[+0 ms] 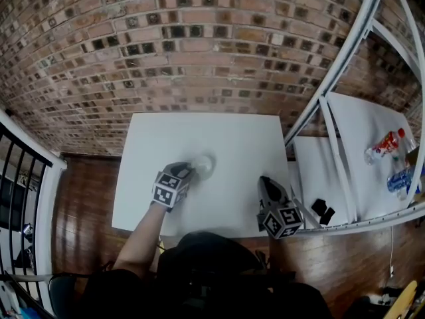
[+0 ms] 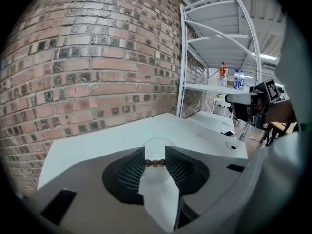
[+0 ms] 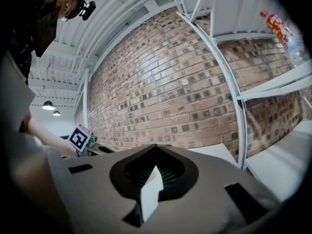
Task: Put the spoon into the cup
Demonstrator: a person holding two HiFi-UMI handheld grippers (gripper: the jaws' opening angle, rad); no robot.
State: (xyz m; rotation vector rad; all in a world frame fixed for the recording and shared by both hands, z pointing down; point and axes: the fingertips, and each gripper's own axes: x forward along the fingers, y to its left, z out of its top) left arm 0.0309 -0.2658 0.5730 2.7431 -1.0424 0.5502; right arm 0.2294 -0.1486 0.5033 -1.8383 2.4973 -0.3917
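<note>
A clear plastic cup [image 1: 202, 165] stands between the jaws of my left gripper [image 1: 191, 171] near the middle of the white table [image 1: 219, 131]. In the left gripper view both pads press on the sides of the cup [image 2: 157, 152], so my left gripper [image 2: 156, 162] is shut on it. A short row of brown beads [image 2: 155, 163] shows across the cup; I cannot tell what it is. No spoon is plain to see in any view. My right gripper [image 1: 267, 185] rests at the table's near right corner, and in the right gripper view it [image 3: 155, 168] is shut on nothing.
A white metal shelf rack [image 1: 332, 92] rises to the right of the table. Two bottles [image 1: 385, 145] lie on its shelf. A lower white side table [image 1: 312, 171] carries a small black object [image 1: 323, 210]. A brick wall runs behind the table.
</note>
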